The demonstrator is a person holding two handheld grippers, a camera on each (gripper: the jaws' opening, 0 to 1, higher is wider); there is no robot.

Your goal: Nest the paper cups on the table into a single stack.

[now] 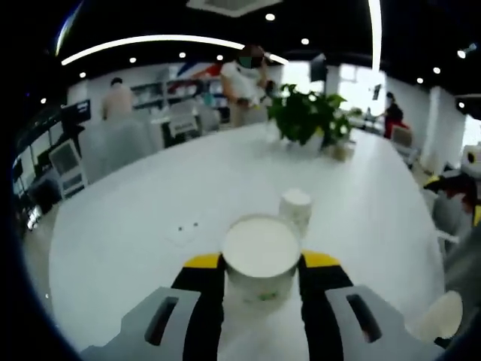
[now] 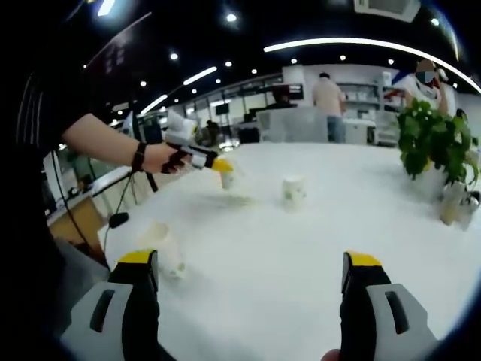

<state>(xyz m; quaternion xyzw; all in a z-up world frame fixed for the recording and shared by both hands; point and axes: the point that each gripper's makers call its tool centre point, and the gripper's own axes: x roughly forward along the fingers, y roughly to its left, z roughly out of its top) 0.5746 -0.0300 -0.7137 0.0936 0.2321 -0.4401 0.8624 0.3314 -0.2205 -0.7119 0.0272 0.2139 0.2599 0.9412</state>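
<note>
Clamped between the left gripper (image 1: 261,282) jaws at six o'clock, one paper cup (image 1: 261,256) is held just short of a standing cup (image 1: 295,208) at twelve, while the right gripper (image 2: 252,282) is spread, empty; stacking is judged barely begun.

Lower wall of held cup (image 1: 261,259) hidden between jaws of left gripper (image 1: 261,265); green print on it blurred, unreadable. Second cup (image 1: 295,207) partly covered behind it. Pale object (image 1: 443,316) cut off at lower right — identity not determinable. Tipped cup (image 2: 165,248) on bench (image 2: 301,248) smeared by blur.
</note>
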